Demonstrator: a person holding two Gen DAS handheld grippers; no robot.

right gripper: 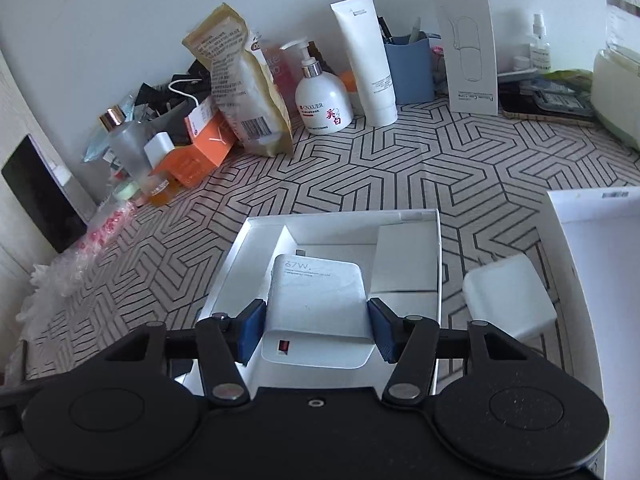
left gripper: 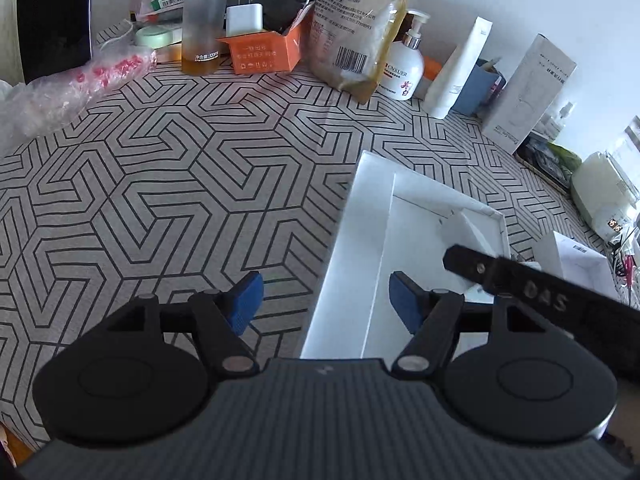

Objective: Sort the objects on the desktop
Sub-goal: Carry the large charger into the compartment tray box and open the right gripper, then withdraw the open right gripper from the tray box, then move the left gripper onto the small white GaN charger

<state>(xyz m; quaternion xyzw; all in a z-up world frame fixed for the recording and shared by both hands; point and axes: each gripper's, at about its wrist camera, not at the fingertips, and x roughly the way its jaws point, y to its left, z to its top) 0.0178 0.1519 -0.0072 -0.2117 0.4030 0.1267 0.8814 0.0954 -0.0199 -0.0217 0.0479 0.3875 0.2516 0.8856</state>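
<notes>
My right gripper [right gripper: 316,330] is shut on a white 67W charger [right gripper: 316,300], holding it over the open white box [right gripper: 256,240], its far end down inside the box. A second white charger block [right gripper: 508,296] lies on the table right of the box. The box lid [right gripper: 584,280] lies further right. My left gripper [left gripper: 326,300] is open and empty, its blue pads on either side of the box's left wall [left gripper: 344,264]. The right gripper's black finger [left gripper: 520,280] reaches into the box in the left wrist view.
Patterned tablecloth [left gripper: 160,184]. Along the back wall: an orange box [right gripper: 208,148], a frosted bottle [right gripper: 128,144], a tan pouch [right gripper: 248,92], a white pump bottle [right gripper: 324,100], a white tube [right gripper: 368,64], a blue pen holder [right gripper: 412,68], a tall white carton [right gripper: 468,40]. A plastic bag [right gripper: 80,252] lies left.
</notes>
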